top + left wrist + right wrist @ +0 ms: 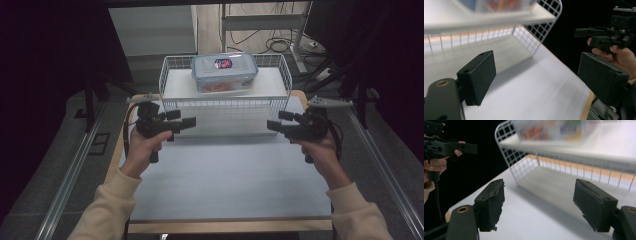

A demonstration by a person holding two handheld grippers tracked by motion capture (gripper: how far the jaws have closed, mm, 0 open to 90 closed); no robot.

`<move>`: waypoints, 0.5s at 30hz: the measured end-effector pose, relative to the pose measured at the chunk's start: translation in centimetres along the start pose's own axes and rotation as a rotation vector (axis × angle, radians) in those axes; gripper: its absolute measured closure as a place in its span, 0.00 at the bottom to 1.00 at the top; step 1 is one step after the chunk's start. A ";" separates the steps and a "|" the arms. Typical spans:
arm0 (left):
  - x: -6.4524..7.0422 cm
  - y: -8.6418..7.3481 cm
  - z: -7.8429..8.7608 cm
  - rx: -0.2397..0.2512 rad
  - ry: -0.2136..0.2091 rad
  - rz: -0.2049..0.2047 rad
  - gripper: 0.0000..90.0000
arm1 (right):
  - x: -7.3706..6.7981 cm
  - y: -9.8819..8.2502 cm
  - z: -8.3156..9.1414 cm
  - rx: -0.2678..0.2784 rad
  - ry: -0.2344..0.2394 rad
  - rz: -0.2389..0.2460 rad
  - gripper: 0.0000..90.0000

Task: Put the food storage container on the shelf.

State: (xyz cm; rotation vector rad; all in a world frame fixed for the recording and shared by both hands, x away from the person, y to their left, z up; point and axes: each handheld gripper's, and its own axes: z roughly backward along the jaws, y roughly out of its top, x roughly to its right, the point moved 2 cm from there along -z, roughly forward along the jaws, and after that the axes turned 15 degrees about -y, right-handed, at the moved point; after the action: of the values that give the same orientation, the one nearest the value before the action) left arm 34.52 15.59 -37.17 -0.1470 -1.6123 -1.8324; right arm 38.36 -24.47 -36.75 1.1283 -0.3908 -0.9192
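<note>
A white wire basket [172, 102] stands at the far middle of the white table [225, 175]. A clear lidded food box [224, 71] with a blue rim rests on a white raised board inside it. My left gripper [189, 122] hovers in front of the basket's left corner, open and empty, pointing right. My right gripper [272, 125] hovers by the basket's right corner, open and empty, pointing left. In the left gripper view its jaws [539, 75] stand wide apart over the table, with the basket [534, 37] ahead. The right gripper view shows wide jaws [541, 202] and the blurred box [554, 128].
Metal rails [67, 180] run along both sides of the table. A white cabinet [155, 30], a metal frame and loose cables [280, 45] lie behind the basket. The table's wooden edge [230, 226] runs along the near side.
</note>
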 end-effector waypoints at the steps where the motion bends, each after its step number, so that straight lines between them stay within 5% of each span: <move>1: 0.1 -0.9 0.0 -0.010 -0.001 -0.007 0.16 | 0.0 -1.1 0.3 -0.001 0.008 -0.001 0.27; 8: 0.2 -5.5 -0.3 -0.046 0.004 -0.021 0.17 | -0.2 -6.0 0.8 -0.046 0.004 0.035 0.25; 15: -0.1 -6.6 -0.9 -0.069 0.014 -0.033 0.17 | -0.5 -6.9 0.4 -0.039 0.001 0.044 0.23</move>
State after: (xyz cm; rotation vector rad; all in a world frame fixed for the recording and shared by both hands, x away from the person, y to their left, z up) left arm 31.30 14.80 -42.94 -0.1386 -1.5504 -1.9112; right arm 34.86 -25.18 -42.68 1.0807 -0.3939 -0.8841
